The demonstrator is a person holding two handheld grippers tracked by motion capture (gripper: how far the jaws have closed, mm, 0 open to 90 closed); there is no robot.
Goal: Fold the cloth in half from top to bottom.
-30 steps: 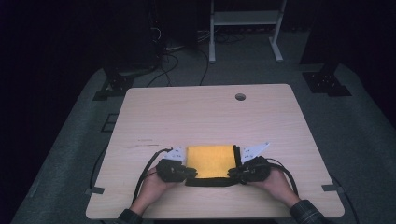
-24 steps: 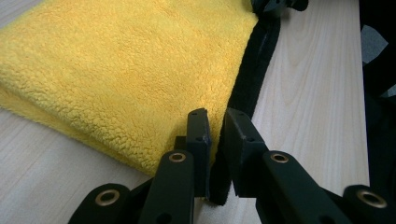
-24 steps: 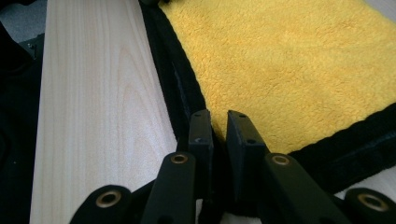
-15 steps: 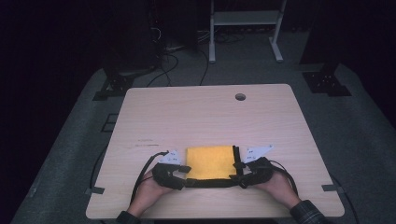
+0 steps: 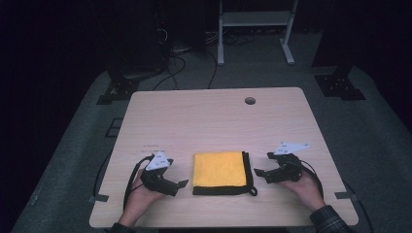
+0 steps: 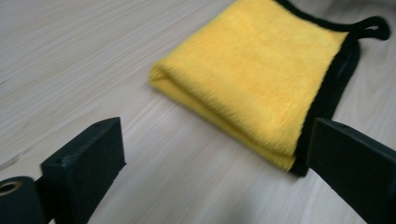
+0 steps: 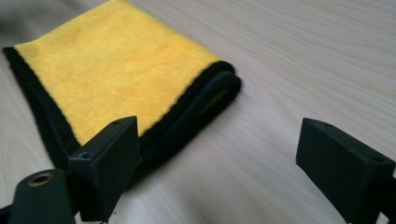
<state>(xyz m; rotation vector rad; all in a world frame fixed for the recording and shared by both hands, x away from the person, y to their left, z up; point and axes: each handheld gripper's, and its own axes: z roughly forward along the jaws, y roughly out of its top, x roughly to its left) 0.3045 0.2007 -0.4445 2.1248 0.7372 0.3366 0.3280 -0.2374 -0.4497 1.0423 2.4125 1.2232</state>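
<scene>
A folded yellow cloth [image 5: 218, 170] with black edging lies flat near the front edge of the tabletop [image 5: 204, 121]. The left hand-held gripper [image 5: 180, 184] and right hand-held gripper [image 5: 257, 173] flank it, both released, jaws spread wide, apart from the cloth.

A: Between the two tools lies a folded plush cloth [image 5: 218, 169], bright yellow with a black sewn border and a black loop.

B: And the tools?

A: The left gripper [image 5: 180, 183] and right gripper [image 5: 258, 173] are matte black, each topped by a pale grey plate. Beneath them, a light wooden table [image 5: 204, 116] shows fine pale grain.
</scene>
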